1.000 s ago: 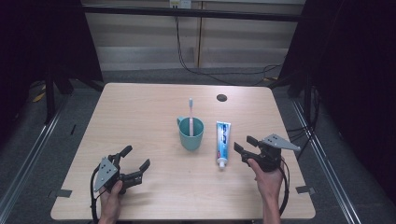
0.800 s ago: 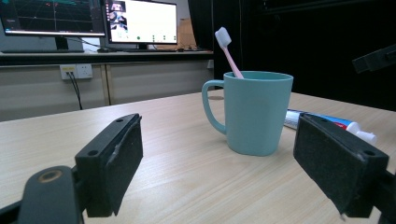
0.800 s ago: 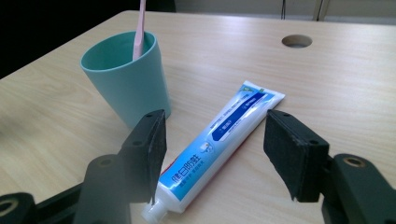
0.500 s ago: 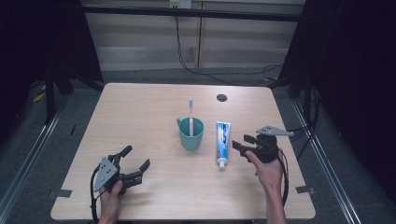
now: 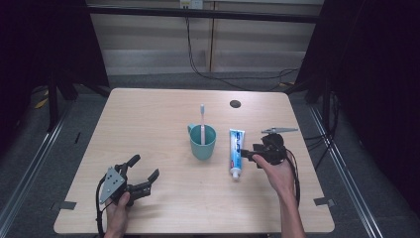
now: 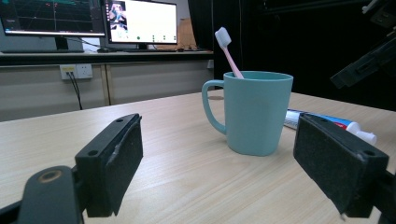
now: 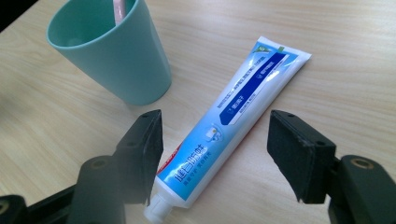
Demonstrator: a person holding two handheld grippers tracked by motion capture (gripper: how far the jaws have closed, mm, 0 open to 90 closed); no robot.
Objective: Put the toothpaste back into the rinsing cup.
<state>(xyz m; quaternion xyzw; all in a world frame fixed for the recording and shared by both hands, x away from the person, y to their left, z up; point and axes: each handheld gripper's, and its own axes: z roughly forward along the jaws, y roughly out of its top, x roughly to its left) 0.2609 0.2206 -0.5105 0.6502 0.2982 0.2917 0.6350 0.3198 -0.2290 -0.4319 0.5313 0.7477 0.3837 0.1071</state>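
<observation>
A teal mug (image 5: pixel 203 144) stands mid-table with a pink toothbrush (image 5: pixel 202 116) upright in it. Just to its right lies a blue-and-white toothpaste tube (image 5: pixel 236 151), cap toward the person. My right gripper (image 5: pixel 249 155) is at the tube's right side, jaws pointing left at it. In the right gripper view the tube (image 7: pixel 238 107) lies on the table between and below the open jaws (image 7: pixel 215 126), which touch nothing and have just been opening a little; the mug (image 7: pixel 116 60) is beyond. My left gripper (image 5: pixel 144 166) rests open at the front left, facing the mug (image 6: pixel 254 116).
The wooden table (image 5: pixel 148 114) has a small black hole (image 5: pixel 235 103) near its far edge. Cables trail from both grippers. Monitors (image 6: pixel 135 21) stand on a bench beyond the table. Dark frame posts and curtains flank the table.
My right gripper has moved left and slightly away from the person, up to the toothpaste tube. The left gripper, mug and tube have kept still.
</observation>
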